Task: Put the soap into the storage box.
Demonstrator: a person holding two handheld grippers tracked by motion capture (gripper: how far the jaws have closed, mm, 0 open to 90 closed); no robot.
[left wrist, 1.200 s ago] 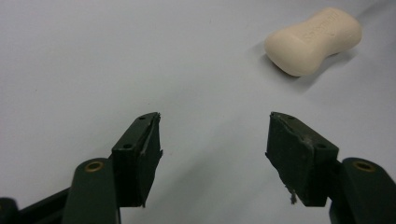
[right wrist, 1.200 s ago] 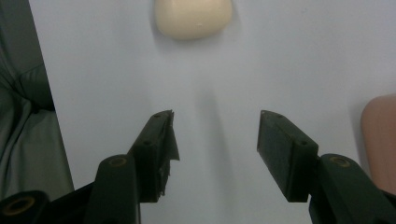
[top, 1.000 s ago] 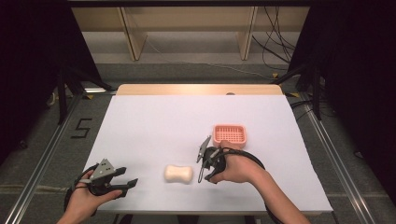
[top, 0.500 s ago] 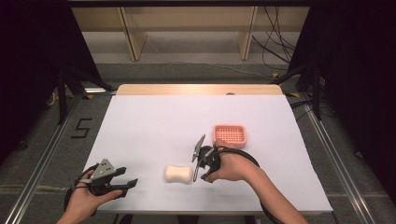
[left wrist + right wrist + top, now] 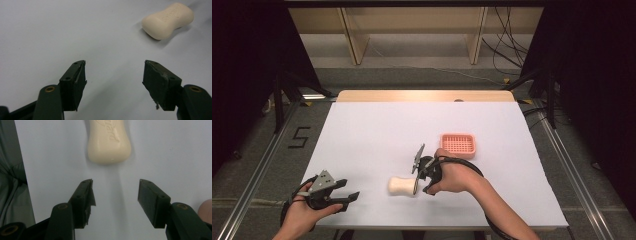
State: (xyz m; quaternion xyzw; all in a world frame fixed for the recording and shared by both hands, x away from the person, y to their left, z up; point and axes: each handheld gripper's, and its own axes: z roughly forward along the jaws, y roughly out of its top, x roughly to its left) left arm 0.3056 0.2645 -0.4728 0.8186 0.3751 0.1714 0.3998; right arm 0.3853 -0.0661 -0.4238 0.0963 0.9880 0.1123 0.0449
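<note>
Here the right gripper point(image 5: 115, 203) is lining up on the soap bar point(image 5: 109, 141) with jaws spread wide and empty — it is needing to straddle the narrow waist squarely before closing.

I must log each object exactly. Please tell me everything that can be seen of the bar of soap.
The bar of soap is cream-coloured, smooth and matte, waisted in the middle with rounded ends, with embossed lettering on its top face. It lies flat on the white table, whole and dry-looking. Nothing grips it: the right tongs stand open just short of it.
</note>
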